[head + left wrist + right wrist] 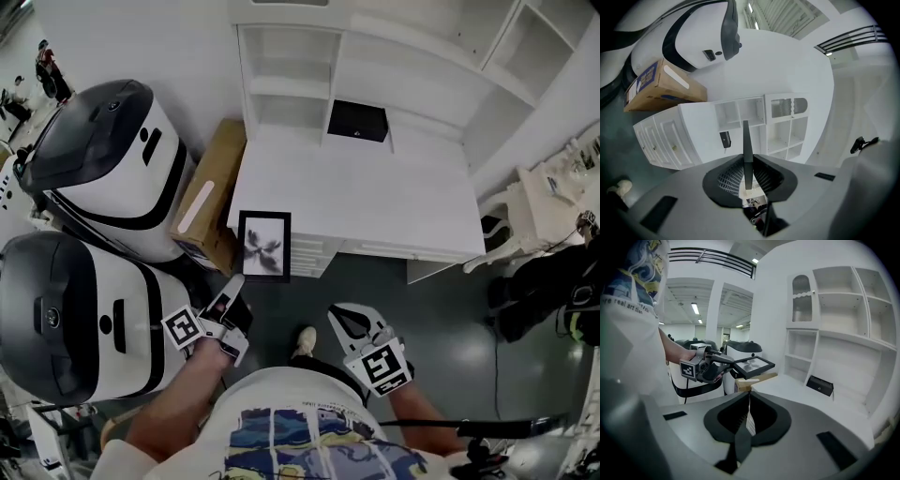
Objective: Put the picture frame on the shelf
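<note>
The black picture frame (262, 246) holds a dark flower print and hangs flat in the air just off the near left corner of the white desk (375, 202). My left gripper (234, 287) is shut on its near edge. In the left gripper view the frame (745, 140) shows edge-on as a thin dark slab between the jaws. The right gripper view shows the frame (752, 365) level in the left gripper (707, 367). My right gripper (345, 317) hangs to the right over the dark floor, shut on nothing (749, 417). White shelves (289, 86) rise at the back of the desk.
A small black box (357, 120) sits at the back of the desk under the shelves. A cardboard box (208, 195) leans beside the desk's left side. Two large white-and-black pods (103, 169) stand at the left. A white chair (511, 225) is at the right.
</note>
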`<state>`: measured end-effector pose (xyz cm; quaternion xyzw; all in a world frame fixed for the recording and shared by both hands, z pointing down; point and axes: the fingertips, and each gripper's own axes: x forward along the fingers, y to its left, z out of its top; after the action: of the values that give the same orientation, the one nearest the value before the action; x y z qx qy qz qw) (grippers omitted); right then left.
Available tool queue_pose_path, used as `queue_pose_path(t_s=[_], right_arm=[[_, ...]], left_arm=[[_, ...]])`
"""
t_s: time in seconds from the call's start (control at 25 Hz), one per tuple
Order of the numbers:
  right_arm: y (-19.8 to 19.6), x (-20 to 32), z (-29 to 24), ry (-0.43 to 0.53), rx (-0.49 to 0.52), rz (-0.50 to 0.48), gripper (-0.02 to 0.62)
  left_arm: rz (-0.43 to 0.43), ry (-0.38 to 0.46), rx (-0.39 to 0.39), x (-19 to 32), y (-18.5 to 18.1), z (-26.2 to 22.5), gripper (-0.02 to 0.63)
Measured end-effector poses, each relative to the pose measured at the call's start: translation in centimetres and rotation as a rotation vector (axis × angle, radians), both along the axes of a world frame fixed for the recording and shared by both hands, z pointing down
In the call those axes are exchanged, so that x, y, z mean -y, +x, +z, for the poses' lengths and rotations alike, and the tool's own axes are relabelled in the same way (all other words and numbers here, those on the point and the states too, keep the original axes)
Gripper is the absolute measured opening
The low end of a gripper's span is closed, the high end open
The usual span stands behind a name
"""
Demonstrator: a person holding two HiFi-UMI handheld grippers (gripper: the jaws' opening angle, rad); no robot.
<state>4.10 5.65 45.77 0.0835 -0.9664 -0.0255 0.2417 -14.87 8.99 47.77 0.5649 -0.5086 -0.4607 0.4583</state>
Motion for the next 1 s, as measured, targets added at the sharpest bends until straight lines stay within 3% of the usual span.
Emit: queue_pose_path(t_s=[0.16,0.32,0.8,1.0], right_arm=[[0.3,3.4,0.6,-0.029,0.022,0.005,0.036],[1.0,6.6,1.4,-0.055,0.021,0.044,0.093],[0.7,11.9,2.6,-0.086,-0.015,0.149,0.083],[0.1,15.0,2.2,-0.056,-0.054,0.250,0.081]], left_arm=[[0.000,-0.021,0.007,3.8,-0.7,-0.6,0.071],[0.004,-0.019,0.021,7.9,-1.3,-0.5,0.071],[-0.004,-0.038,0.026,19.3,-6.6,3.1,0.071],[0.016,-0.046,0.018,24.8,-9.9,5.7,0.071]])
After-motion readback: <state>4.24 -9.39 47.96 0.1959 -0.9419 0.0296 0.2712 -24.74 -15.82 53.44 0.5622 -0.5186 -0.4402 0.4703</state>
